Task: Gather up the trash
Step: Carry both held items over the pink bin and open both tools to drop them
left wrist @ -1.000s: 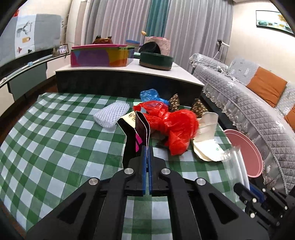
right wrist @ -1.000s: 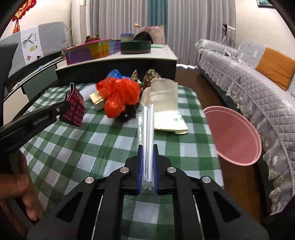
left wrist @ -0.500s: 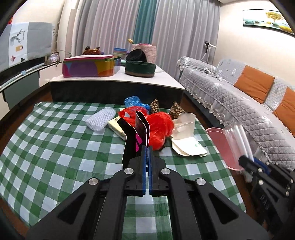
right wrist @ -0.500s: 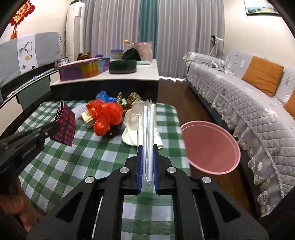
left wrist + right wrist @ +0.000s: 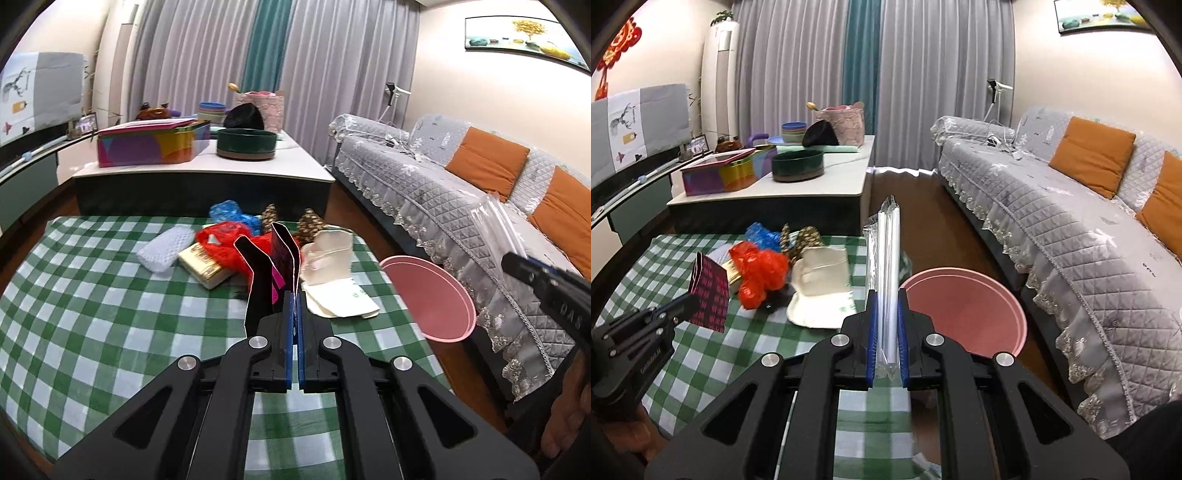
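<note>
My left gripper (image 5: pixel 294 306) is shut on a small dark box with pink print (image 5: pixel 275 264), held above the green checked table (image 5: pixel 92 314). It shows at the left of the right wrist view (image 5: pixel 709 293). My right gripper (image 5: pixel 886 310) is shut on a clear plastic packet of white straws (image 5: pixel 886 258), held upright near the pink bin (image 5: pixel 964 310). The packet (image 5: pixel 498 229) and the pink bin (image 5: pixel 428 299) also show at the right of the left wrist view. A pile of trash lies at the table's far side: a red plastic bag (image 5: pixel 221 245), a white paper bag (image 5: pixel 328 266), a blue bag (image 5: pixel 231 214).
A white foam net (image 5: pixel 164 245) and a yellow packet (image 5: pixel 205 264) lie by the pile. A low cabinet (image 5: pixel 203 181) with boxes and bowls stands behind the table. A grey sofa (image 5: pixel 1071 229) with orange cushions runs along the right.
Both grippers have lifted and pulled back from the table with their items. The pile looks farther away and the pink bin now shows more fully beside the right gripper.
</note>
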A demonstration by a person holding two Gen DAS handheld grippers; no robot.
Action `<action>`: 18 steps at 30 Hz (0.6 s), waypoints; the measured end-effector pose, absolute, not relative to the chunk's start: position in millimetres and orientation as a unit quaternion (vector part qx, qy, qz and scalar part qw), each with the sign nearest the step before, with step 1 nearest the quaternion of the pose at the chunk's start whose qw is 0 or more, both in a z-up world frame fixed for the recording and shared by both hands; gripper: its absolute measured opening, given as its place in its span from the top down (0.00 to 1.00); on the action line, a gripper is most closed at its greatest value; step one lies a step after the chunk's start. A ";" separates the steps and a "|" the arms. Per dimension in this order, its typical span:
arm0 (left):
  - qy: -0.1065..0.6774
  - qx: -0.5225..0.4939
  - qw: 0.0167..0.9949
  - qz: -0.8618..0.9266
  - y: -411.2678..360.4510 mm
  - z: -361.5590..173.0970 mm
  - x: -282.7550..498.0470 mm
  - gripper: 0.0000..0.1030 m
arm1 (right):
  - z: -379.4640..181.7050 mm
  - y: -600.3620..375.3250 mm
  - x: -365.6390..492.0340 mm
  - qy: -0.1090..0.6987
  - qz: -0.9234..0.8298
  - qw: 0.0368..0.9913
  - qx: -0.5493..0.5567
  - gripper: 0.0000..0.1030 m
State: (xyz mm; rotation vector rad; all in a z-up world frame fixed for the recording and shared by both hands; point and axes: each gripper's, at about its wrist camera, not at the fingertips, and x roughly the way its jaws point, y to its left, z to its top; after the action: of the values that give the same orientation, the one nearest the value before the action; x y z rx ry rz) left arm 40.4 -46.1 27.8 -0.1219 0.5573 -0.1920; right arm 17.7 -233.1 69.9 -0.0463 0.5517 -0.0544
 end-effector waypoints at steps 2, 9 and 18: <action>0.272 -0.056 0.955 -0.101 -53.4 29.9 41.0 0.99 | 75.8 -242.8 21.1 0.270 -0.031 0.962 -0.024 0.90; 0.272 -0.051 0.953 -0.128 -79.1 33.0 45.1 0.99 | 90.8 -268.7 32.3 0.268 -0.028 0.962 -0.032 0.90; 0.274 -0.032 0.948 -0.156 -111.6 37.0 53.2 0.99 | 108.0 -314.5 53.6 0.254 -0.038 0.966 -0.037 0.90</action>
State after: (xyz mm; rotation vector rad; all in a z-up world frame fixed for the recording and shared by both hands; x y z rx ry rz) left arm 53.2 -111.6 37.0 -0.0659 0.5573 -0.3173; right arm 53.6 -314.5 108.0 -0.0743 0.5143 -0.0777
